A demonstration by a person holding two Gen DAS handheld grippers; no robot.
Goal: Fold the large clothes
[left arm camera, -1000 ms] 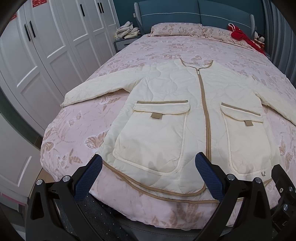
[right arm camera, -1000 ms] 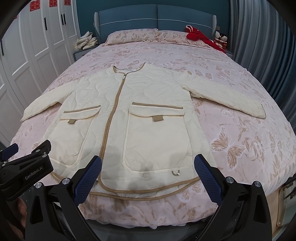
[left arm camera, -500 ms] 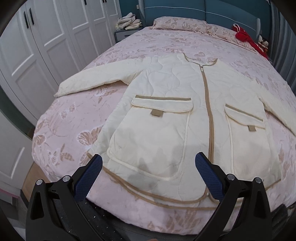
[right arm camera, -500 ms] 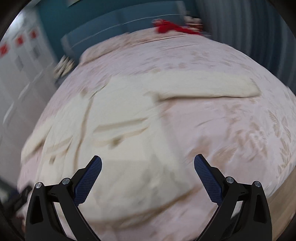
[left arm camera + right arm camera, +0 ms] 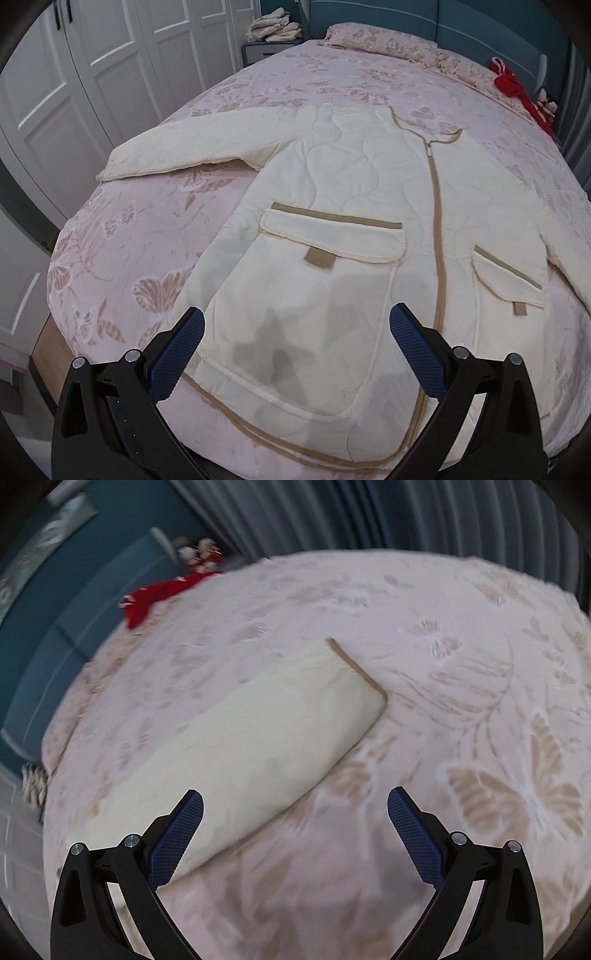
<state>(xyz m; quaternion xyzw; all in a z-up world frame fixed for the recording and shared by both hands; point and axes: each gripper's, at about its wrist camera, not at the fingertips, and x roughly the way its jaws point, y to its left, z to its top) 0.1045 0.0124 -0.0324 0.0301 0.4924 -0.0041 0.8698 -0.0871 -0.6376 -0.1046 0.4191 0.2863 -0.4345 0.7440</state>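
A cream quilted jacket (image 5: 343, 236) lies flat on the pink bed (image 5: 155, 236), ready for folding; both grippers, left gripper (image 5: 295, 332) and right gripper (image 5: 295, 812), hover spread and empty.

Jacket (image 5: 332, 206): far sleeve cut off at the right edge of the left wrist view; hem partly hidden behind the gripper fingers (image 5: 173, 358). Right wrist view: blurred; only one sleeve (image 5: 258, 746) shows. Items beside the red cloth (image 5: 155, 594): unidentifiable.
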